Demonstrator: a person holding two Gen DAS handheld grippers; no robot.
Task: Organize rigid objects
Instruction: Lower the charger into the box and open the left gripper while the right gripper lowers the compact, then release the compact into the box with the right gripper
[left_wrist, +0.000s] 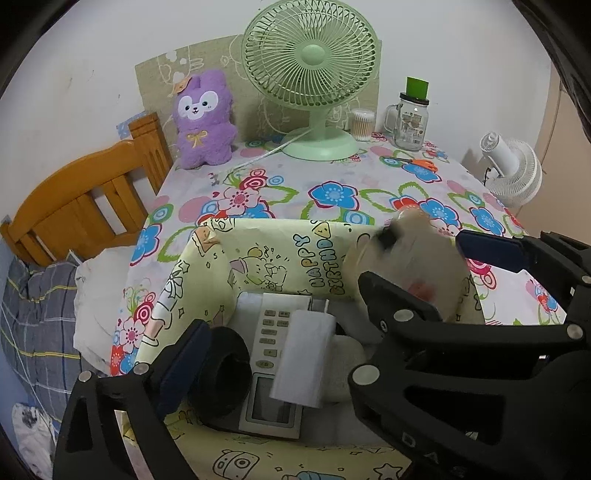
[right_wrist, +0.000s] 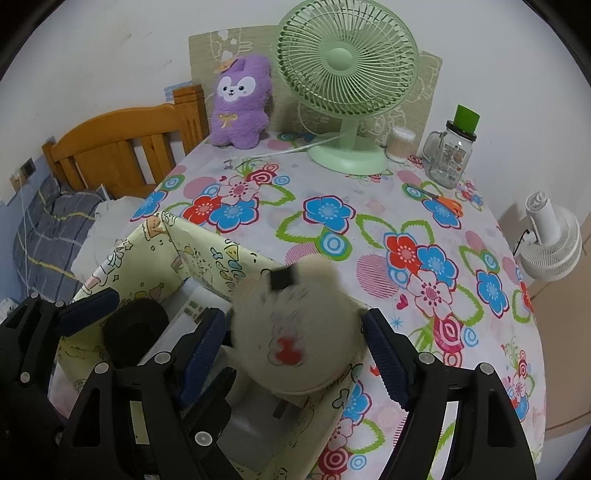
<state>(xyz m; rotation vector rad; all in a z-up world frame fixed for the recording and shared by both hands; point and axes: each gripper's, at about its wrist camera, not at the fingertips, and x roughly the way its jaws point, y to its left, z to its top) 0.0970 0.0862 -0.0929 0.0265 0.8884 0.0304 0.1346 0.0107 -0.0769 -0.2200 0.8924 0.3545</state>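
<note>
**A:** Left wrist view first. What lies around the left gripper (left_wrist: 328, 284)?

**B:** Its jaws stand wide apart over a yellow cartoon-paper box (left_wrist: 280, 251), clamped on nothing. Below them in the box lie a white remote (left_wrist: 269, 354), a white plug adapter (left_wrist: 303, 358) across it, and a black ring (left_wrist: 221, 373) just beside the left finger's pad. The right gripper's black frame pushes in between the fingers and covers the box's right half.

**A:** And beyond the fingertips?

**B:** A floral tablecloth (left_wrist: 332, 173), then a green fan (left_wrist: 310, 74), a purple plush (left_wrist: 203, 118), a glass jar (left_wrist: 410, 122) and orange scissors (left_wrist: 417, 162). Left of the gripper is a wooden bed frame (left_wrist: 81, 199).

**A:** The task's thing?

**B:** A cream round object (left_wrist: 406, 254), blurred, with a black patch and a red mark. It sits above the box's right wall, just inside the left gripper's right finger.

**A:** Now the right wrist view.

**B:** The cream round object fills the gap of the right gripper (right_wrist: 293, 325), a blue pad close on each side. Whether the pads press on it I cannot tell; it is smeared while the fingers are sharp.

**A:** What crowds it?

**B:** One finger of the left gripper is to the left, with the black ring beside it. The box's wall is under and ahead of the object. A white fan (right_wrist: 550, 240) is well off to the right, past the table edge.
</note>
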